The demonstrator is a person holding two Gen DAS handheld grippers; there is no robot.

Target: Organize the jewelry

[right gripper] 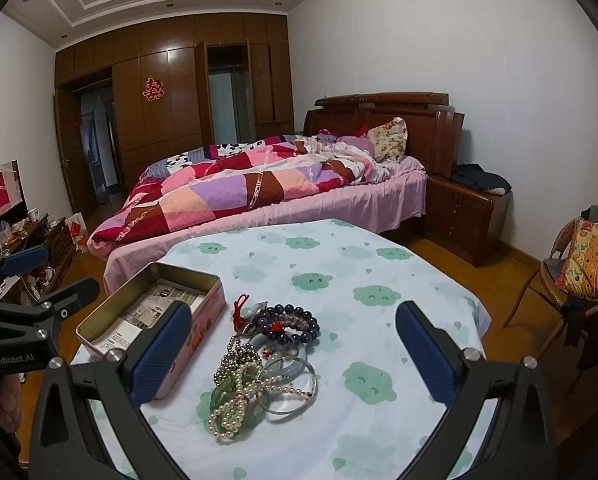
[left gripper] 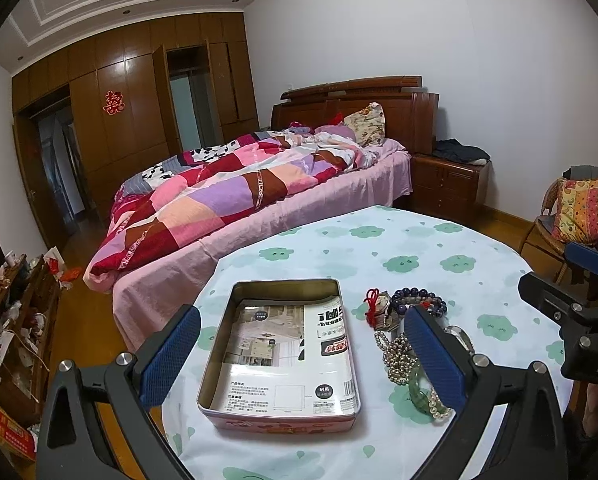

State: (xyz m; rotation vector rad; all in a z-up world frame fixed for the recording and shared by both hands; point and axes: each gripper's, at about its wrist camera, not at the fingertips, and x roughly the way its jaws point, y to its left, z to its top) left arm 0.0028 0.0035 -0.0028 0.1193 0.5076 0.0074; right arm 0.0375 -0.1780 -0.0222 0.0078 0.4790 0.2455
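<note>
Both claws, left (left gripper: 303, 354) and right (right gripper: 293, 354), wide open and empty; jewelry heap (right gripper: 259, 364) at the tin's (left gripper: 279, 410) three o'clock.

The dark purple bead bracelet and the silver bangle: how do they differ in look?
The dark purple bead bracelet is made of round beads with a red knot; the silver bangle is one thin smooth ring. The bracelet lies farther back, the bangle nearer. Both rest on the tablecloth, outside the tin.
</note>
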